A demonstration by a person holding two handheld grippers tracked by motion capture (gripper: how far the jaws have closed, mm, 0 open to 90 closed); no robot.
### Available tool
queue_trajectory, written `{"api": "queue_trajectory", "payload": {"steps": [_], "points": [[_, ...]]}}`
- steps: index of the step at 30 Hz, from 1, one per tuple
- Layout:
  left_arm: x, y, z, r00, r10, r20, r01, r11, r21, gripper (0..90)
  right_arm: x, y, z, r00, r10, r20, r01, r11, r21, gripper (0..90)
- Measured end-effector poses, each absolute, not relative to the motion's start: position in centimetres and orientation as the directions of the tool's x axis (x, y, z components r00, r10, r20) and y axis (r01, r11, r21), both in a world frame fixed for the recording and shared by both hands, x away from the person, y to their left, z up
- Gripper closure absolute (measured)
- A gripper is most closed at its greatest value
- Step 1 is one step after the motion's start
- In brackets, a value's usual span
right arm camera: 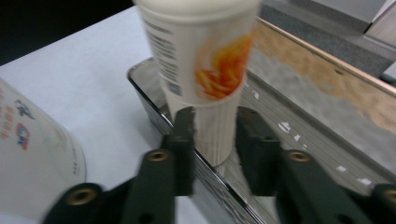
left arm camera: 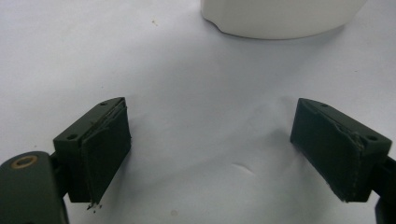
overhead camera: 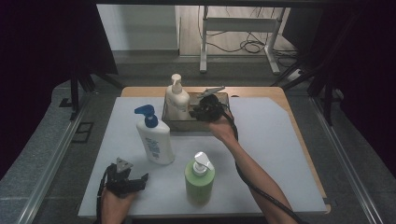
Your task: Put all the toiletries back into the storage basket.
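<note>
1. Nearest the camera in the high view, at the desk's near edge, the left tool (overhead camera: 135, 181) rests on the white sheet (overhead camera: 280, 154). In the left gripper view its jaws stand wide apart over bare sheet, released and grasping nothing.
2. The sheet covers most of a wooden desk (overhead camera: 280, 94). Grey floor lies on both sides, dark frame posts stand around it, and beyond are a pale wall, a white stand's legs and loose cables on the floor.
3. Left of centre stands a white bottle (overhead camera: 155, 140) with a blue pump; it carries a blue label whose writing is too small to read.
4. Near the front, right of it, stands a green bottle (overhead camera: 200, 181) with a white pump.
5. Behind them a clear tray (overhead camera: 173, 123) holds the cream bottle (overhead camera: 177, 102), at the tray's left end. It stands upright, long axis vertical, pump on top with its spout towards the left.
6. In the right gripper view the cream bottle (right arm camera: 205, 70) shows an orange picture and a panel of small print, blurred past reading.
7. The right tool (right arm camera: 215, 140) reaches into the tray, its jaws on either side of the bottle's ribbed lower part. They look to be pressing it, grasping the bottle.
</note>
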State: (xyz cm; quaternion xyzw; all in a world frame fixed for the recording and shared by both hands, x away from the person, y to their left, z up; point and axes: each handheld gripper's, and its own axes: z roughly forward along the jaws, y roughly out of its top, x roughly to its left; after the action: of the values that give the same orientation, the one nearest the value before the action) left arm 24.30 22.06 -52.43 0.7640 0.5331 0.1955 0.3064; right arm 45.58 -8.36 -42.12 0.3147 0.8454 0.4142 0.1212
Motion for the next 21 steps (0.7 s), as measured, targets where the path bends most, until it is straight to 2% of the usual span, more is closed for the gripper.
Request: {"api": "queue_trajectory", "payload": {"steps": [6, 21], "points": [[24.3, 22.1, -52.4, 0.356, 0.934, -0.026, 0.696, -0.247, 0.674, 11.5, 46.6, -8.6, -42.8, -0.751, 0.656, 0.077, 0.463, 0.439, 0.770, 89.2], [24.3, 22.1, -52.4, 0.356, 0.934, -0.025, 0.696, -0.247, 0.675, 11.5, 48.8, -6.4, -45.1, -0.719, 0.694, 0.037, 0.506, 0.486, 0.713, 89.4]]}}
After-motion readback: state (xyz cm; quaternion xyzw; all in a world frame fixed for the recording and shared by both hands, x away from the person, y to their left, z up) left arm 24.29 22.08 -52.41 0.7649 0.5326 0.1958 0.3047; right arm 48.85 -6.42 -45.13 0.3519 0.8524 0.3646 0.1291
